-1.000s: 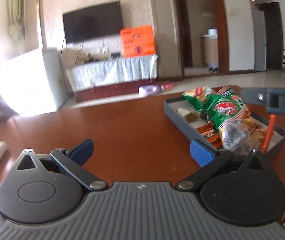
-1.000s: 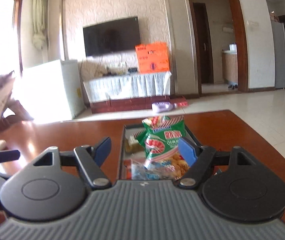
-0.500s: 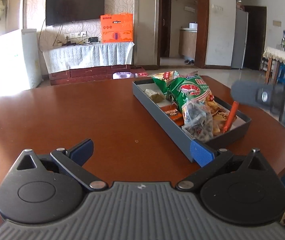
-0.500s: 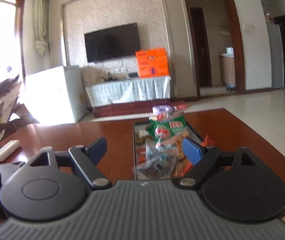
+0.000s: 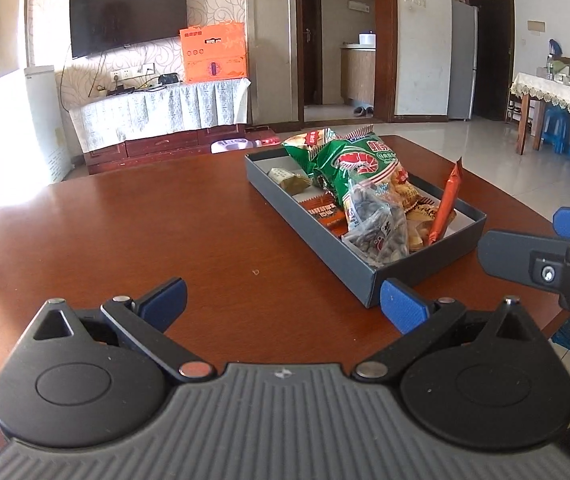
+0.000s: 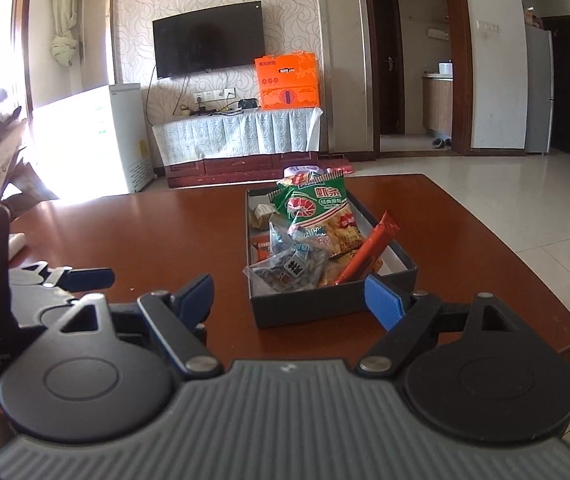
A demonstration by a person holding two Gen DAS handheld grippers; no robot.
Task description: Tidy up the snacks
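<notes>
Snacks sat piled in a dark grey box (image 5: 359, 256) on the brown bench (image 5: 165, 224), toward its right half as I saw it from the left wrist view. On top lay a green shrimp-chip bag (image 5: 355, 166), its printed face tilted up, with a second green-and-red bag (image 5: 309, 142) behind it at the far end. A clear bag of sunflower seeds (image 5: 377, 226) rested at the near end, touching the green bag. An orange stick packet (image 5: 447, 200) leaned upright against the box's right wall, its top above the rim. A small olive wrapped piece (image 5: 291, 180) lay on the box floor near the far left corner, and a flat orange-brown packet (image 5: 323, 212) showed beside the left wall.

My left tool (image 5: 281, 304) stood wide with nothing between the blue pads, hovering over bare bench just short of the box's near corner; its right pad looked just beside that corner, contact not clear. My right tool (image 6: 291, 294) also stood wide; its jaws had just been opening, with only the near end of the box showing between them, and the pads pressed on nothing. In the left view it showed at the right edge, beside the box.

Beyond the bench: a wall television (image 6: 209, 40), an orange carton (image 6: 287, 80) on a cloth-covered cabinet (image 6: 237, 136), a white appliance (image 6: 97, 136) at left.
</notes>
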